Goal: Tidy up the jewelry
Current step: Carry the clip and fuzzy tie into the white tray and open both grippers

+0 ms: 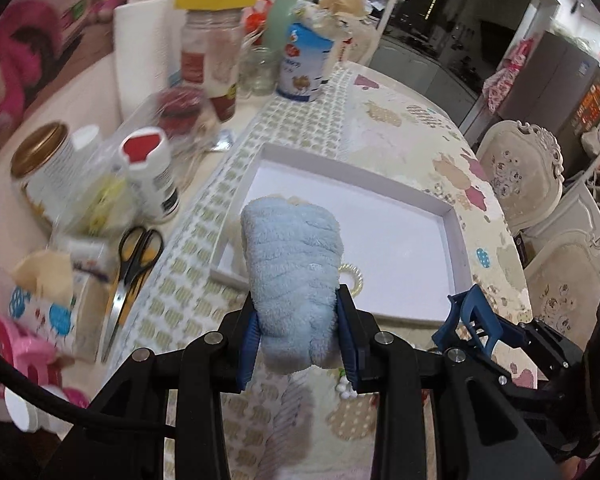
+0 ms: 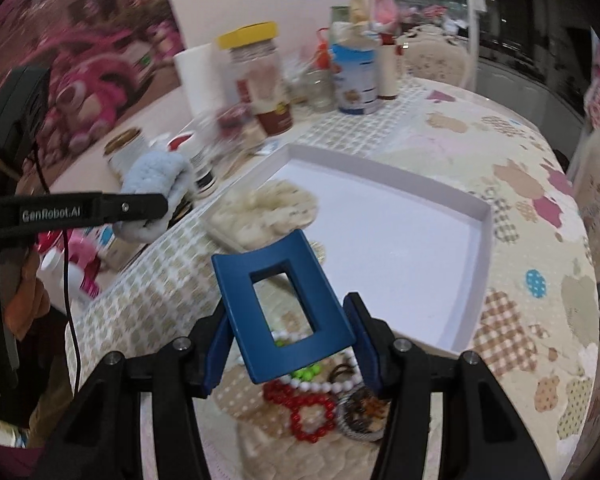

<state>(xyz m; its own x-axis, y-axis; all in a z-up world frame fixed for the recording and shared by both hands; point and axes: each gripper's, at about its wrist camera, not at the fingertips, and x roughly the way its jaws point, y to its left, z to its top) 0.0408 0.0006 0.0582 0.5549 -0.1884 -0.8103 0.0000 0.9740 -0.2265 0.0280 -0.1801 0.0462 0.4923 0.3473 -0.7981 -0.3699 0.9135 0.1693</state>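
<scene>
My left gripper (image 1: 298,324) is shut on a fluffy light-blue scrunchie (image 1: 292,264), held above the near edge of the white shallow box (image 1: 456,236). It also shows in the right wrist view (image 2: 156,184). My right gripper (image 2: 290,344) is shut on a dark blue rectangular hair claw (image 2: 288,312), held above the table near the box's front corner. Below it lie a red bead bracelet (image 2: 312,412), a white bead string (image 2: 332,384), green beads (image 2: 306,372) and a round brooch (image 2: 360,412). A cream scrunchie (image 2: 268,208) lies at the box's left corner.
Jars and bottles crowd the table's left side: a yellow-lidded jar (image 1: 214,48), a gold-lidded jar (image 1: 40,164), a blue-white can (image 1: 304,64). Scissors (image 1: 130,272) lie at left. A gold spiral hair tie (image 1: 352,280) lies in the box. Ornate chairs (image 1: 520,176) stand at right.
</scene>
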